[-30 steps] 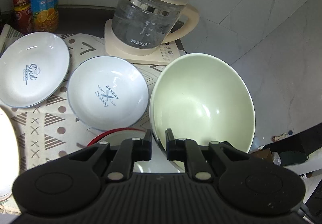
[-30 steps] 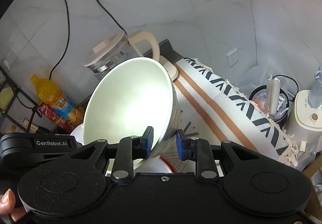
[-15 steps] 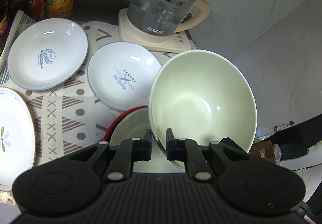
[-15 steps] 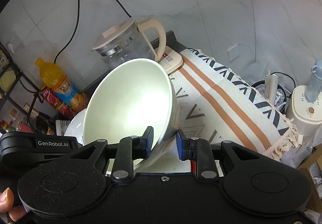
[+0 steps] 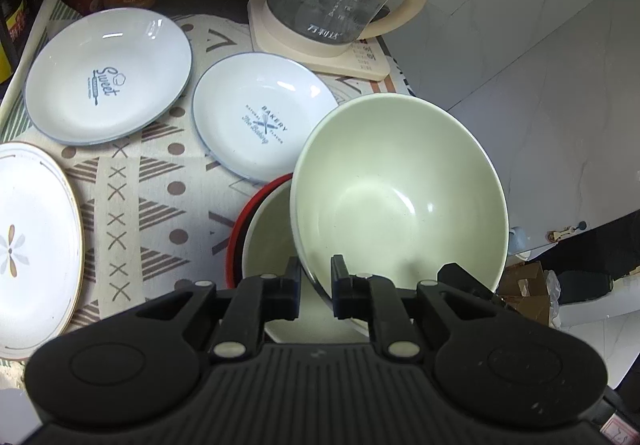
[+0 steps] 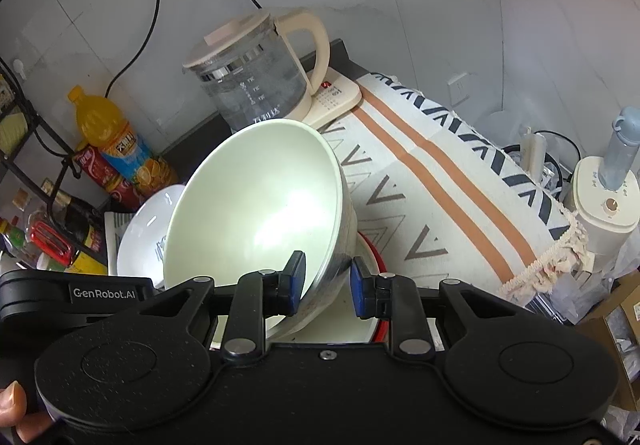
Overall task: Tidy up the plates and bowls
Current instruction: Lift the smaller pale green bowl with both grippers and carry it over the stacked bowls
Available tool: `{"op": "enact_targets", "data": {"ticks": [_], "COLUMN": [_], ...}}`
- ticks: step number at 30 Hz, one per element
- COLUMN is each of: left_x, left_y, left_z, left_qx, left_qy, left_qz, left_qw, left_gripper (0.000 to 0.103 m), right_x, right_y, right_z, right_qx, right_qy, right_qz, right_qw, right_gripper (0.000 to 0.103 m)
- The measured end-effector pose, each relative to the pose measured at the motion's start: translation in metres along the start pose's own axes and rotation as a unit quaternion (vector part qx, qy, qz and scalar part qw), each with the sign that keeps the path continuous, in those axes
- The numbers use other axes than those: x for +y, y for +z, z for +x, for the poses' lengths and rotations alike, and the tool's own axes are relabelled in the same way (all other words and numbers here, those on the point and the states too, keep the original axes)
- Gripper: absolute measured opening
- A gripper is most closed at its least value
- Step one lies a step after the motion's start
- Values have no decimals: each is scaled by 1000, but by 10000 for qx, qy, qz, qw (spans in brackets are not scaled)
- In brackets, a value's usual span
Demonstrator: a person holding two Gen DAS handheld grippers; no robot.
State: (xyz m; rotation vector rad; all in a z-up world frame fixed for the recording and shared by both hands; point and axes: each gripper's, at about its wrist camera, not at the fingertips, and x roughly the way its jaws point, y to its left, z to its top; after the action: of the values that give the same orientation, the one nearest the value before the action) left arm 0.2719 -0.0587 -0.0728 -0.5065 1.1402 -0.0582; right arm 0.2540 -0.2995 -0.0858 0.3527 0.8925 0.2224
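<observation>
At far left sat three plates (image 5: 108, 75) on the surface. My left gripper (image 5: 316, 287) pinched the near rim of the pale green bowl (image 5: 400, 197), tilted above the red-rimmed bowl (image 5: 264, 241). My right gripper (image 6: 327, 287) straddled that rim too, jaws narrow, contact unclear. I judged nesting came next: level, lower, release.

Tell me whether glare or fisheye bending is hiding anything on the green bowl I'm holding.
Right wrist view: a blown-out white glare patch covers the inside of the green bowl, washing out its surface; the left tongs and right tongs stay sharp. Left wrist view: only small highlights, the interior reads clearly. Both views: fisheye curves the wall tiles and the edges darken.
</observation>
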Motion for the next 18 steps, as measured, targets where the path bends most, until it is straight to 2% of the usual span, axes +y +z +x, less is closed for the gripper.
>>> {"op": "enact_targets", "data": {"ticks": [13, 18], "left_x": [6, 6], "left_y": [-7, -8], "left_z": [14, 19], "left_qx": [309, 394], "left_qy": [43, 177], "left_qz": [-47, -38], "left_qw": [9995, 9991], "left_gripper": [15, 15], "right_x": [-4, -5], "right_y": [0, -1], "right_z": [8, 13], "right_qx": [201, 309], "right_qy": [-40, -28], "right_qz": [135, 139], "right_qw": [9997, 9994], "right_gripper": [24, 24]}}
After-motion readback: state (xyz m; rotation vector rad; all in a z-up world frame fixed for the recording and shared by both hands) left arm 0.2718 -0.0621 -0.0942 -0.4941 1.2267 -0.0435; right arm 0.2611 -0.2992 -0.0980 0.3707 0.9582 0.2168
